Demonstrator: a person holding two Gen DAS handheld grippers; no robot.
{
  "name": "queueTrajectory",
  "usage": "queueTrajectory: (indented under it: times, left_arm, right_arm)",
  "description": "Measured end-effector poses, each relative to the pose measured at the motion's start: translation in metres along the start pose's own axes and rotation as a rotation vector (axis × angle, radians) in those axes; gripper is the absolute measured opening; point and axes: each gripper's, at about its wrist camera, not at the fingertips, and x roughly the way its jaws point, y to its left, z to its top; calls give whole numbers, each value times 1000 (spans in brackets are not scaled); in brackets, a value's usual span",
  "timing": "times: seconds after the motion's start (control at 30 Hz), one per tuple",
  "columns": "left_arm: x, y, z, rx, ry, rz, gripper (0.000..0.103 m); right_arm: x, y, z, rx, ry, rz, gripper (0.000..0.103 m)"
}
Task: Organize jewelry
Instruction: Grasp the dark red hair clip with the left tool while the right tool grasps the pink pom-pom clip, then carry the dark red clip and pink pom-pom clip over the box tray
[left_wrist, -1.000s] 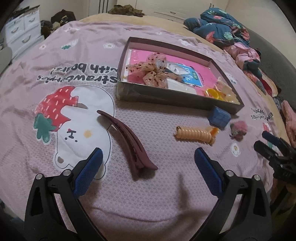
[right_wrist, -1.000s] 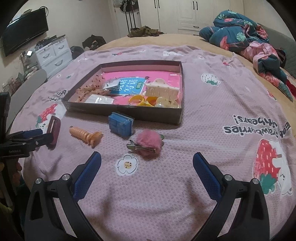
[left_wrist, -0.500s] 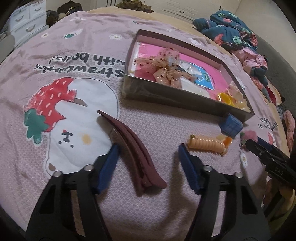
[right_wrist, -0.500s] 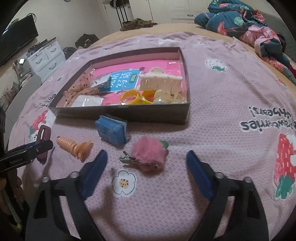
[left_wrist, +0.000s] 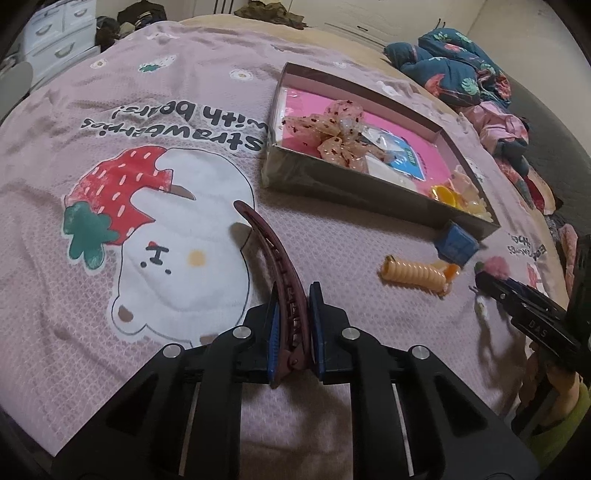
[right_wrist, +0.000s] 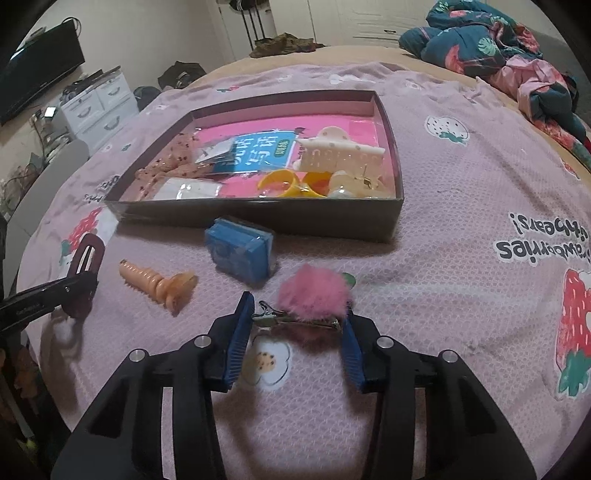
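My left gripper (left_wrist: 294, 291) has its jaws closing, and both blue pads press the near end of a long maroon hair clip (left_wrist: 258, 232) that lies on the pink bedspread. In the right wrist view my right gripper (right_wrist: 297, 314) is closing too, with its pads against the two ends of a pink pompom clip (right_wrist: 314, 291). Behind both stands a shallow dark box (right_wrist: 258, 218) with a pink lining. It holds a sheer bow, a white claw clip (right_wrist: 340, 153), yellow rings and a blue card.
A peach spiral hair tie (right_wrist: 155, 284) and a small blue case (right_wrist: 240, 251) lie between the two grippers, in front of the box. Bundled bedding (right_wrist: 498, 44) sits at the far right. White drawers (right_wrist: 96, 103) stand beyond the bed's left edge.
Both grippers went from wide open to closed. The left one closed around the maroon clip's near end. The right one moved forward and down and closed around the pompom clip.
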Motion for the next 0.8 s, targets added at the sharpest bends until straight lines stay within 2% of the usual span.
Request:
queueTrajectory:
  times: [0.37,0.57,0.8]
  left_arm:
    - [-36,-14,-1,51,-46,-36,7]
    - [-59,-31,22,90,-112,-53,7]
    - [-65,-52,58,143,-167,-53,7]
  right_arm:
    - [-39,9,-13,-49,-30,40,43]
    - [-59,11,-6,-65,-66,54,43]
    - [-80,9,25,-87,-147,55,43]
